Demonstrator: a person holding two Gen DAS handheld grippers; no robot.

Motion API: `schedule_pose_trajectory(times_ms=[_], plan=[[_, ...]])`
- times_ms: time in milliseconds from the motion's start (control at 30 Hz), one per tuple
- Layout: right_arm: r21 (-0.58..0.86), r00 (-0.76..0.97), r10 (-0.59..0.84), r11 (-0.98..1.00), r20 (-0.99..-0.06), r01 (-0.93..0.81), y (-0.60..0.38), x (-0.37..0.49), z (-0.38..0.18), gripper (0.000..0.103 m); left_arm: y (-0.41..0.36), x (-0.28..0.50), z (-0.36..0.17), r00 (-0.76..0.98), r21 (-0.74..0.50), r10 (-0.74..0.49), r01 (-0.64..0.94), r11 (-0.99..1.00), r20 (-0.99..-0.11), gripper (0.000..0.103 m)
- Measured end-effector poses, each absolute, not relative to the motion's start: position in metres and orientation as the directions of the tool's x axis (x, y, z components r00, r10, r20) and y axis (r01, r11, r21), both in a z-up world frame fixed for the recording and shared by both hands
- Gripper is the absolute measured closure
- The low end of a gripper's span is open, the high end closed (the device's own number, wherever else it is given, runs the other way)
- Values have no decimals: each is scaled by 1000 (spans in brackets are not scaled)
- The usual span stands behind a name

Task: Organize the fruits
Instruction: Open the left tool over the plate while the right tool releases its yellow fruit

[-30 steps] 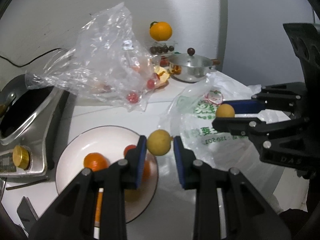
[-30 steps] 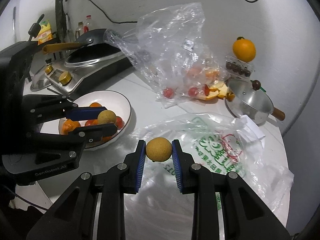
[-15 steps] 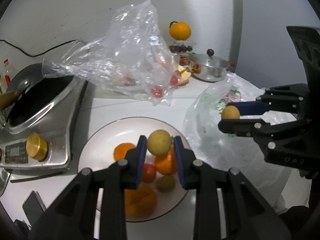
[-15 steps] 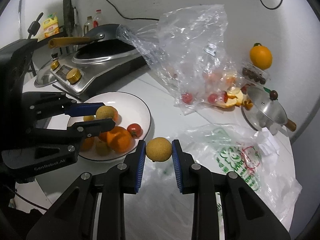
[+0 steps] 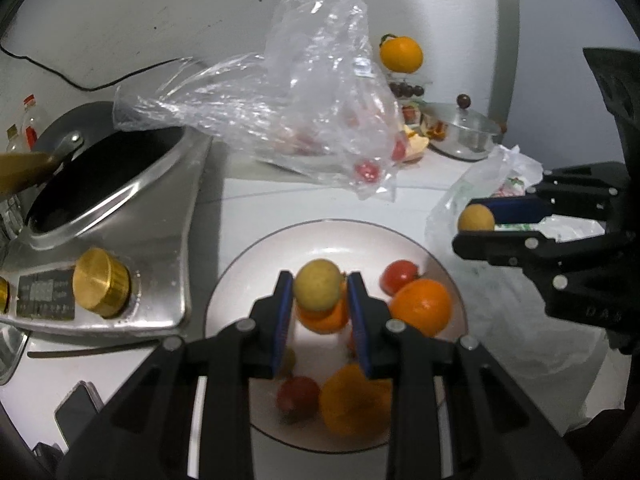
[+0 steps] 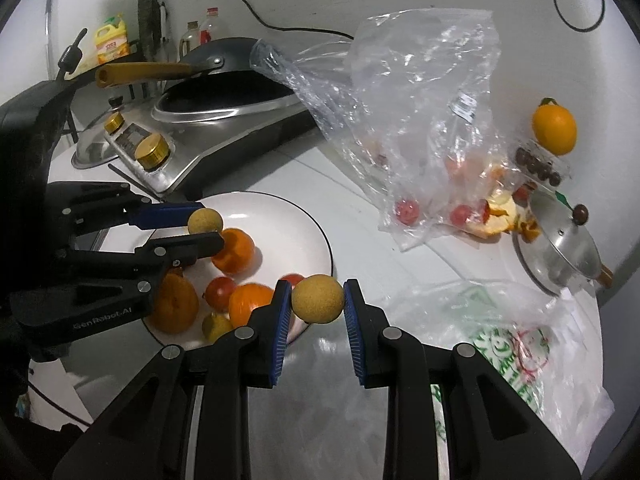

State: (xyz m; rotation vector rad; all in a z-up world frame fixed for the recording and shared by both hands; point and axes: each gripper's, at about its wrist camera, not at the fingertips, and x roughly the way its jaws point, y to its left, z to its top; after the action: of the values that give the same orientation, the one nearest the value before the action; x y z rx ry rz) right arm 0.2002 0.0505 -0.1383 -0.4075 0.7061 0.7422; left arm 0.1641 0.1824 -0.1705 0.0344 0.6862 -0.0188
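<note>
Two grippers, each clamped on one small round fruit, now sit nearer the white plate than a sec ago. Plate: holds oranges & tomatoes; earlier it lay off to the left w/ fruit barely in view. Left gripper: jaws pinching a pale yellow fruit, now directly above the plate's pile. Right gripper: jaws pinching a tan fruit at the plate's near rim, not yet over it. Reading: transport nearly done; left release looks due first, right needs a bit more travel.
</note>
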Motion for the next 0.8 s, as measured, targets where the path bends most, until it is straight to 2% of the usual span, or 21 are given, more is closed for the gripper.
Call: schedule_pose_trajectory(times_ms=[800], plan=[[-17,438,537,618,-721,-786,97,250,-171,75,201,211,-188,737,36,57,-44,998,-673,74]])
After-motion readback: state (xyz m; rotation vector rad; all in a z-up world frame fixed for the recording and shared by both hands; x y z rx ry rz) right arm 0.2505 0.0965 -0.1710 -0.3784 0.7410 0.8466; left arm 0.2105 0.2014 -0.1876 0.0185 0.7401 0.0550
